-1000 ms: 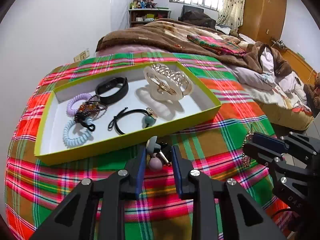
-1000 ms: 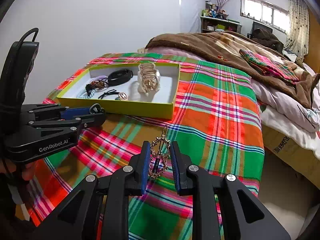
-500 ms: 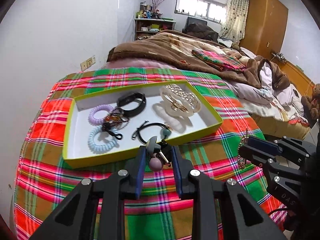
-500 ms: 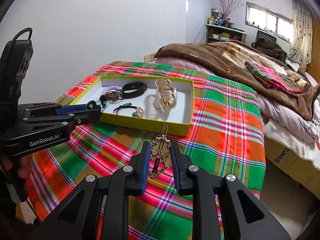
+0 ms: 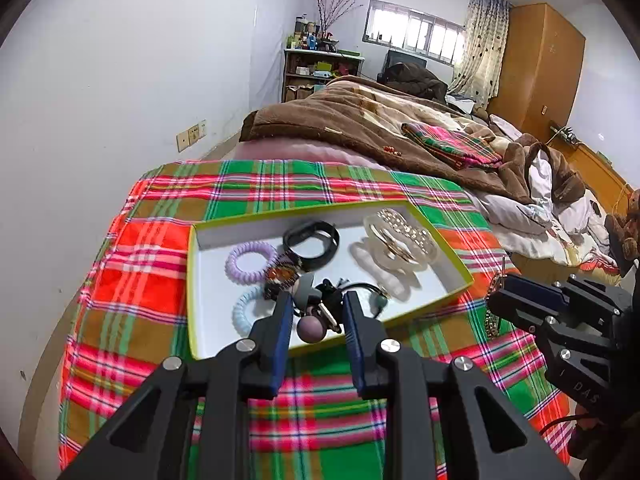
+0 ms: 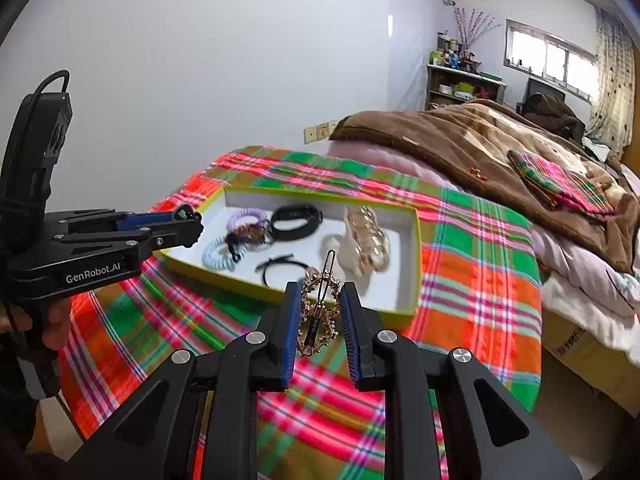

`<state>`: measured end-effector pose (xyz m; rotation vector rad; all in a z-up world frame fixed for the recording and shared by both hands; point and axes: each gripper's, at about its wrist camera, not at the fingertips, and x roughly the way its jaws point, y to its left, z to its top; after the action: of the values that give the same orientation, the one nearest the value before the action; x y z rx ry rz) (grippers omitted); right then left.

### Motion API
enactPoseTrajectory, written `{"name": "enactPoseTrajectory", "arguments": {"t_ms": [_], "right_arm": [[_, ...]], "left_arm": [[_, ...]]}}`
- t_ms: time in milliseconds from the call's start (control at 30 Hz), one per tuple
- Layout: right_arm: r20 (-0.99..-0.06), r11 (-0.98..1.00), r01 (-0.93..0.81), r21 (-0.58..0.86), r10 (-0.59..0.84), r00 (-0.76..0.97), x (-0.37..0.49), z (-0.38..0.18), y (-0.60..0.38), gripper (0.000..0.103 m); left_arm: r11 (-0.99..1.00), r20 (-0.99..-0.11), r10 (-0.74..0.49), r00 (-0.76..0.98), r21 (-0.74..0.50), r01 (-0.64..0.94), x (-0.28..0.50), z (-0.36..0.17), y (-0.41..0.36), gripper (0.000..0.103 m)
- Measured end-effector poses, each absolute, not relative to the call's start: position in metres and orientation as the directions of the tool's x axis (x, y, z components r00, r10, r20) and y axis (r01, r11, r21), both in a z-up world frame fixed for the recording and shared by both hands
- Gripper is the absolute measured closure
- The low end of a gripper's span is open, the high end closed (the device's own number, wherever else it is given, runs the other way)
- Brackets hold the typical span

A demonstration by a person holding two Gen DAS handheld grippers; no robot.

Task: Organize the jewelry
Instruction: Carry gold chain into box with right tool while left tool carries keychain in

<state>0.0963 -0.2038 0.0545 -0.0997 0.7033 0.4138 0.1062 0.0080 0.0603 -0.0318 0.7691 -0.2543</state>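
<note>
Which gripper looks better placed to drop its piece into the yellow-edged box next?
Probably left. The left gripper, shut on a mauve bobble hair tie, sits at the box near rim; the right gripper, holding a gold hair clip, looks marginally further back.

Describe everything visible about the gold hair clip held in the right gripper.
The gold hair clip looks like metal: a long slim bar with a narrow loop at its far tip, crossed by an openwork ring studded with small beads or stones. A dark tag with pale lettering, too small to read, sits on the bar. It stands roughly upright, tip pointing away from the camera, pinched at the ring's sides by the right gripper. It hangs clear above the plaid cloth, short of the yellow-green tray.
</note>
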Motion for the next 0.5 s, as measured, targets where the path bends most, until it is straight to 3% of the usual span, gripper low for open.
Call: {"name": "enactPoseTrajectory", "arguments": {"t_ms": [500], "right_arm": [[-0.666,0.898,-0.439,0.044,0.353,0.657,0.152,0.058,-0.162,0.082]], "left_arm": [[0.975,-0.691,-0.218,0.689,-0.116,0.192,0.146,0.064,0.042,0.076]]}}
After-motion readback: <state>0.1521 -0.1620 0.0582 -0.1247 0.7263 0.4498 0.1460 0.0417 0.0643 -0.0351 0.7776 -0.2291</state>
